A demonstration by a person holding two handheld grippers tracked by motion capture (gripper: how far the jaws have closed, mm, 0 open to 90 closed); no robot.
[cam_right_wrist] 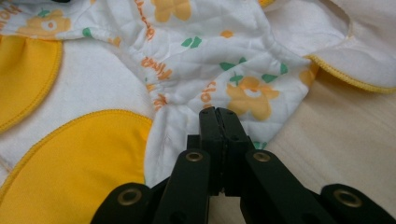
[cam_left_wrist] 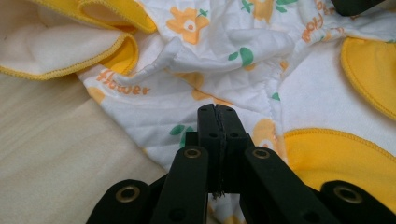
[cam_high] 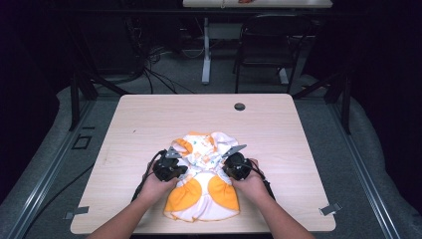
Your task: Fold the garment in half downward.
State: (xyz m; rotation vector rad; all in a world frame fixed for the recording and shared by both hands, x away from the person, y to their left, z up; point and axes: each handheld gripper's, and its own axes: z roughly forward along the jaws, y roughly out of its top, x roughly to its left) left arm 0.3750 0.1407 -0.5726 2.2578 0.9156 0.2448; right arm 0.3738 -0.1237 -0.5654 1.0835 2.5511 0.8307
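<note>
A small white quilted cotton garment with orange flower print and plain orange-yellow patches (cam_high: 203, 179) lies crumpled on the pale wooden bench (cam_high: 278, 134), in the near half and roughly midway between the left and right edges. Its long axis runs from the near edge away toward the far side: the end with the two rounded orange-yellow patches lies closest to the person, almost at the near edge, and the end with the orange-trimmed ruffles points away. The cloth is bunched in the middle, not spread flat.

The left gripper (cam_high: 170, 168) sits at the garment's left edge, about halfway along its length. In the left gripper view its jaws are pressed fully together, tips resting over the printed cloth (cam_left_wrist: 196, 93) just inside the edge; whether any fold is pinched between them cannot be told. The right gripper (cam_high: 238, 166) sits mirror-wise at the right edge. In the right gripper view its jaws are likewise closed tight, tips at the border of the printed cloth (cam_right_wrist: 224, 70), with bare wood just beside them.

Open room is plentiful: the whole far half of the bench is bare apart from a small round dark grommet (cam_high: 240, 106) near the far edge, and wide strips of wood lie free to the left and right of the garment. Toward the person there is hardly any margin.
</note>
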